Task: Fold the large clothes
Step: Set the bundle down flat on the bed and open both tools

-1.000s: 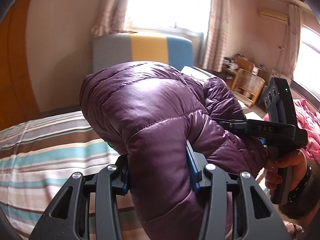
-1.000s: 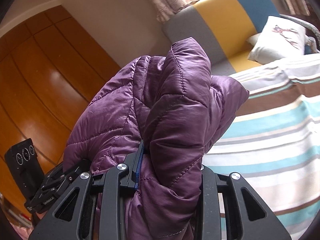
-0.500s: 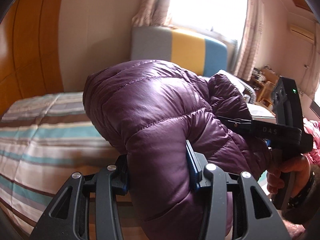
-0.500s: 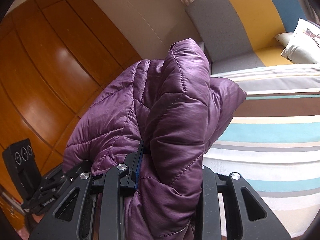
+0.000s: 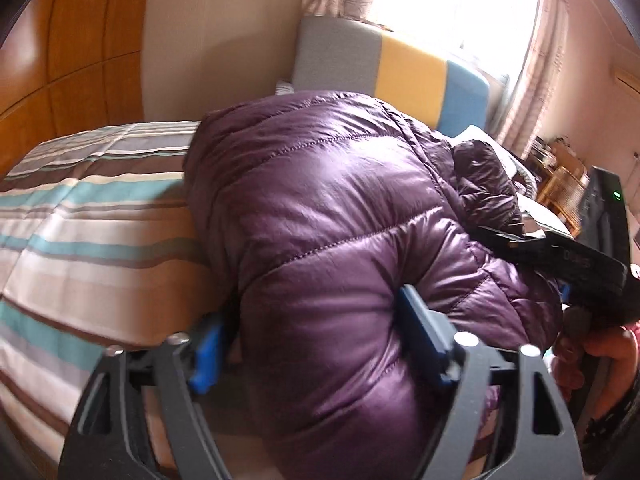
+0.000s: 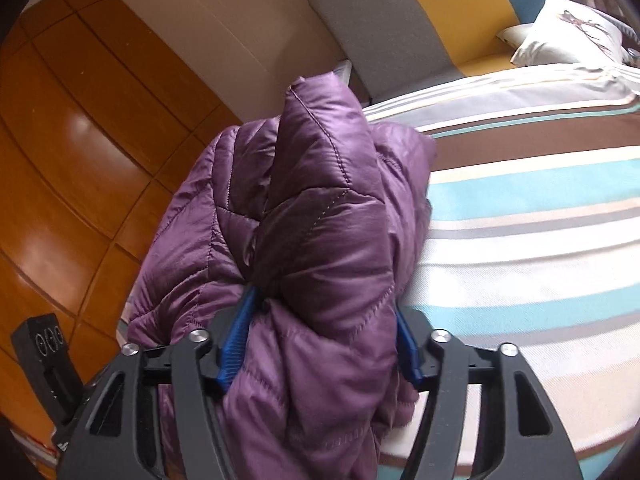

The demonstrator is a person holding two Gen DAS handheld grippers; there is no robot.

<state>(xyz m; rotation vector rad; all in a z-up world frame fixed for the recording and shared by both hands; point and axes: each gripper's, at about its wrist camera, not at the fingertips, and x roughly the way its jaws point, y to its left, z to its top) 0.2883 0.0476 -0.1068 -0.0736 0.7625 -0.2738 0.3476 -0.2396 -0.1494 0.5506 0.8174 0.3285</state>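
A bunched purple puffer jacket fills the middle of the left wrist view and also the right wrist view. My left gripper has its blue pads wide apart, and the jacket bulges between them; the left pad stands off the fabric. My right gripper is shut on a thick fold of the jacket. The jacket sits at the near edge of the striped bed. The right gripper's body shows at the right of the left wrist view.
The striped bedspread spreads to the right. A grey, yellow and blue headboard stands behind, with a white pillow. Wooden wardrobe panels are at the left. The left gripper's handle shows low left.
Both grippers have swung toward the wardrobe side and lowered the jacket to the bed edge. The left gripper's jaws have spread wider than before.
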